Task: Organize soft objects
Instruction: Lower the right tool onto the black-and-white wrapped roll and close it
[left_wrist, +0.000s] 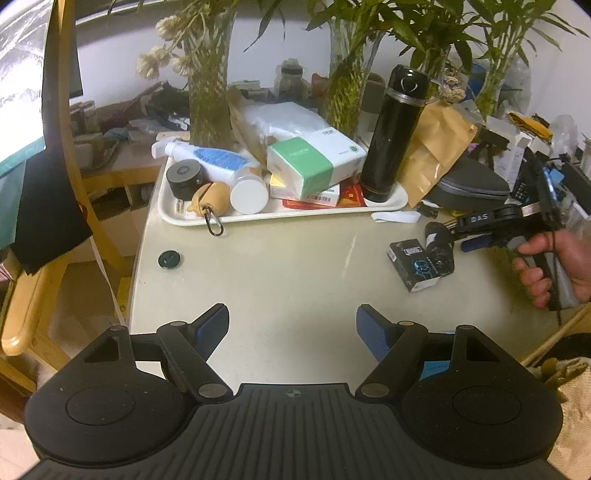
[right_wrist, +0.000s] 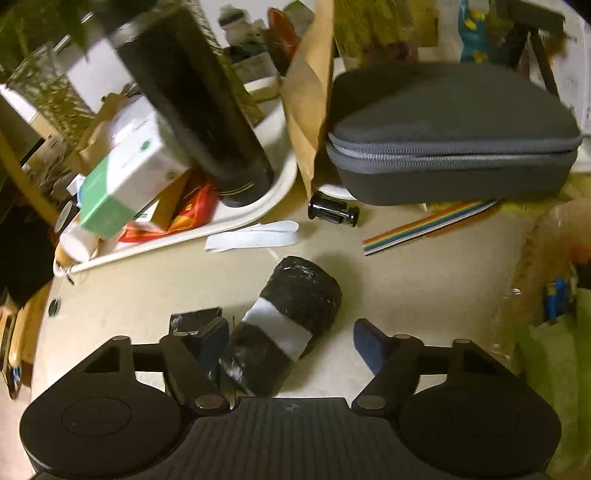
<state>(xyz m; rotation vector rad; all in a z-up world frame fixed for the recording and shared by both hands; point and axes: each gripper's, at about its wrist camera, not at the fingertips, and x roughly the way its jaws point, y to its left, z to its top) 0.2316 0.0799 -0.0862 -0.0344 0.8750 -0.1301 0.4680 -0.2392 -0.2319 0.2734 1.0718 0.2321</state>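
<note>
Between tool fingers, white-banded black roll (right_wrist: 291, 317)

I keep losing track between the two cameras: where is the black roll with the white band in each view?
Left wrist view: black roll lies at the right, under the right gripper.
Right wrist view: the roll lies low in the middle, between the open fingers.
Shared landmark: the black flask standing on the tray.

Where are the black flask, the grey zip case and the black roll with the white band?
black flask (left_wrist: 391, 144), left wrist view, middle of its body
grey zip case (right_wrist: 450, 110), right wrist view, top of its lid
black roll (right_wrist: 303, 295), right wrist view, upper black part
</note>
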